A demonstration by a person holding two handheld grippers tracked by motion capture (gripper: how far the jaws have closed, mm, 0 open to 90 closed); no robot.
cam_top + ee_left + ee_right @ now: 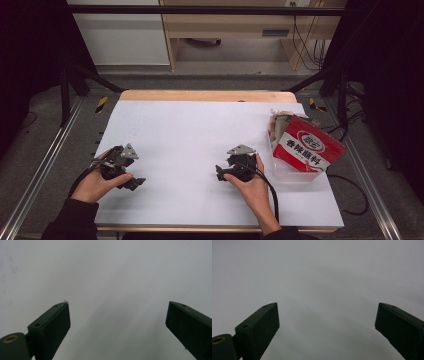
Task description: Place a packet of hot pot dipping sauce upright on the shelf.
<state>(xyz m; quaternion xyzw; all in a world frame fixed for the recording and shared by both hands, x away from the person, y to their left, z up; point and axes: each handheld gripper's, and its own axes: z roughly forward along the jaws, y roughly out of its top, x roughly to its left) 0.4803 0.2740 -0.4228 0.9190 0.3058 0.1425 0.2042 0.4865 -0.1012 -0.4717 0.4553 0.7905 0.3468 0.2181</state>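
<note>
A red and white seasoning packet (309, 146) leans in a clear plastic tub (295, 174) at the right of the white table cover (200, 130), with more packets (281, 121) behind it. My left gripper (131, 183) rests low at the front left, held by a hand. Its jaws stand wide apart over bare white surface (115, 290), with nothing between them. My right gripper (220, 173) sits at the front centre-right, just left of the tub. It is open too, with plain white surface (324, 285) between its jaws.
A wooden table edge (207, 95) shows beyond the white cover. Metal rails (45, 165) run along both sides. A black cable (272, 192) trails from the right gripper, and another cable (350, 195) loops off the right edge. Cabinets (225, 25) stand beyond the table.
</note>
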